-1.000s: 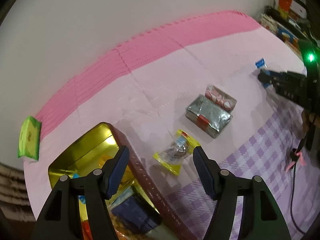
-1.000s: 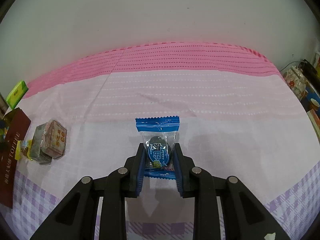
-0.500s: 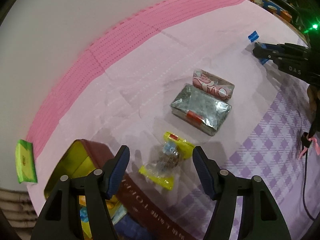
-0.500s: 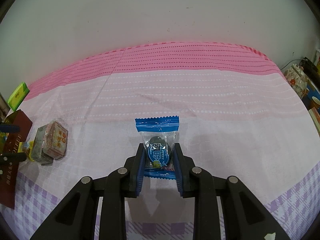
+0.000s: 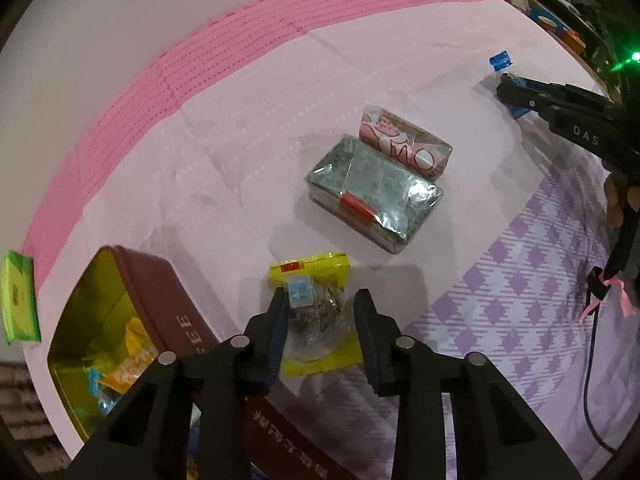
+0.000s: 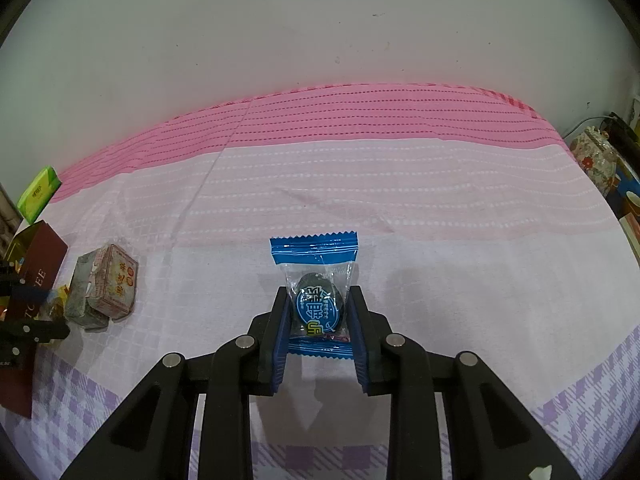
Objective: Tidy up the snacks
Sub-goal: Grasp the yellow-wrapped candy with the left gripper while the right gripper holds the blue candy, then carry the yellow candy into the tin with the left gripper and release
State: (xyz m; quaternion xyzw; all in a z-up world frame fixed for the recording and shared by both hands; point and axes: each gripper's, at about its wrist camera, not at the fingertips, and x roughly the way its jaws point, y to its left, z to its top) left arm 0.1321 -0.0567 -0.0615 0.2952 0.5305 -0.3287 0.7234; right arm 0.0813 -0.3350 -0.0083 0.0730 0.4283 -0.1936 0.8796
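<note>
Left tool (image 5: 320, 320) now straddles yellow packet (image 5: 314, 312) (seemingly untouched).

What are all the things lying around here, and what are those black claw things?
Yellow snack packet: one, yellow ends with clear middle, on the cloth between the left tool's fingers.
Blue candy packet: one, blue and clear, between the right tool's fingers.
Wrapped blocks: two side by side, one silvery, one with red print, mid-cloth.
Tin box: one, maroon outside, gold inside, open, wrapped snacks in it, at the left.
Green packet: one, at the cloth's left edge.
Tablecloth: one, pink with purple checks at the near edge.
Clutter: mixed colours, beyond the table's right end, too small to name.
Left tool: one, black, blue pads, around the yellow packet, not shut.
Right tool: one, black, blue pads, clamped on the blue packet.
</note>
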